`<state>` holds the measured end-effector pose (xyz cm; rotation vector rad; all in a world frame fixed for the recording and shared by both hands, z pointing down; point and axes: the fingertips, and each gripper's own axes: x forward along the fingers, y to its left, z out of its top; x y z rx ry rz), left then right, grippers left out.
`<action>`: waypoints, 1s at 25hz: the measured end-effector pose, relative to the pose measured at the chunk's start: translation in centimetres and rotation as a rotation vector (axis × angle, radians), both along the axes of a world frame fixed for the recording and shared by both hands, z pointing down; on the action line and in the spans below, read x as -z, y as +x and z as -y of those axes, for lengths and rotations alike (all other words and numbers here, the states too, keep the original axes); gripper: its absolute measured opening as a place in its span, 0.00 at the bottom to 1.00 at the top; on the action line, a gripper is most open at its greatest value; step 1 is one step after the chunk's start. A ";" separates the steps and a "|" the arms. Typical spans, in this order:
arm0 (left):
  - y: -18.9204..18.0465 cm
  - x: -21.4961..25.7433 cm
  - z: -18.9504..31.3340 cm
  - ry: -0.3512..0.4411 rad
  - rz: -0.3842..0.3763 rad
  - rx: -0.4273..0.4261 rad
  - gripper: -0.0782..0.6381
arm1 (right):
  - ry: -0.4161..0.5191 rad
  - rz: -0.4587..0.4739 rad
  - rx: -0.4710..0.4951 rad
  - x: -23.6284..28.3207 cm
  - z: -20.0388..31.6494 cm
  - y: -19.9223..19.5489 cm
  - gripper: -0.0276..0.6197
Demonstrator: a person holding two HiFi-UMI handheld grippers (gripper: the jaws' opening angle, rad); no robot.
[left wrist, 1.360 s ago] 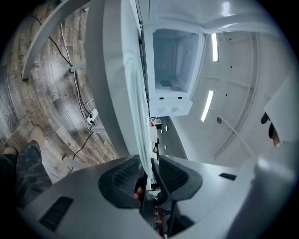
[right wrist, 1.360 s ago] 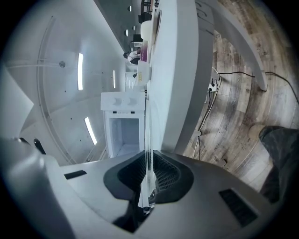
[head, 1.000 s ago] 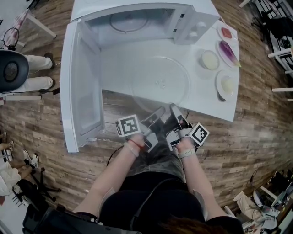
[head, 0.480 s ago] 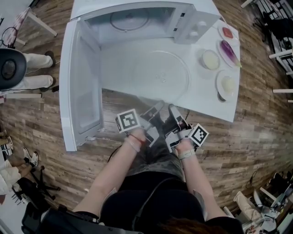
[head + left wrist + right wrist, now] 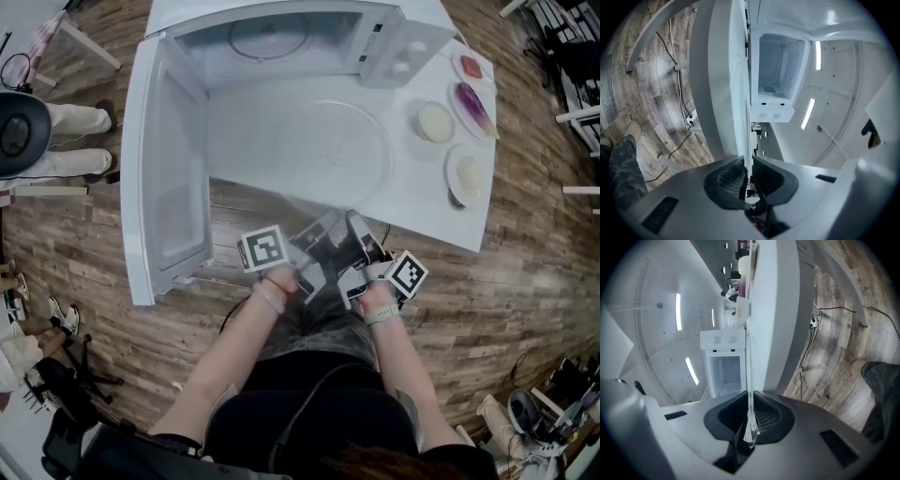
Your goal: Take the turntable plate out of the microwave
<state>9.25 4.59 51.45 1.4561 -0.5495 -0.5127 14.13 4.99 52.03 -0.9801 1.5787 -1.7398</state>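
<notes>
Floor: brown wood planks (image 5: 525, 281) all around, with cables trailing across them in both gripper views.
Table: a white table (image 5: 422, 211) stands in front of the person, seen from steeply above.
Microwave: a white microwave (image 5: 281, 28) sits at the table's far edge; its door (image 5: 173, 178) is swung wide open to the left, and a round ring (image 5: 270, 37) lies on the cavity floor.
Turntable plate: the clear glass turntable plate (image 5: 330, 153) is outside the oven, over the table top in front of the cavity, with its near rim reaching towards the person.
Left gripper: the left gripper (image 5: 323, 228) points level at the plate's near rim; in the left gripper view its ribbed pads (image 5: 733, 176) are clenched on the thin glass edge.
Right gripper: the right gripper (image 5: 356, 225) sits just beside the left one on the same rim; in the right gripper view the glass edge runs straight between its jaws, which grasp it.
Small dishes: four small dishes (image 5: 466, 174) line the table's right side, well apart from the plate.
Bystander: a person's legs (image 5: 66, 141) show at the left edge.
</notes>
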 end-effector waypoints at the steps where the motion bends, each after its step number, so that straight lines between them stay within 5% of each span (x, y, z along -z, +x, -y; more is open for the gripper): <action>1: 0.0 0.1 -0.2 -0.003 -0.013 0.001 0.17 | -0.002 -0.002 -0.004 0.0 0.1 0.0 0.12; 4: 0.2 0.8 -0.5 -0.025 -0.086 0.026 0.17 | -0.012 -0.007 -0.006 0.1 0.4 -0.2 0.12; 12: -0.1 -0.2 -0.5 -0.040 -0.024 0.018 0.17 | -0.020 0.006 0.000 0.3 0.4 -0.3 0.12; 25: -0.7 0.3 0.6 -0.043 -0.097 0.091 0.17 | -0.015 -0.012 0.031 -0.3 -1.8 0.9 0.12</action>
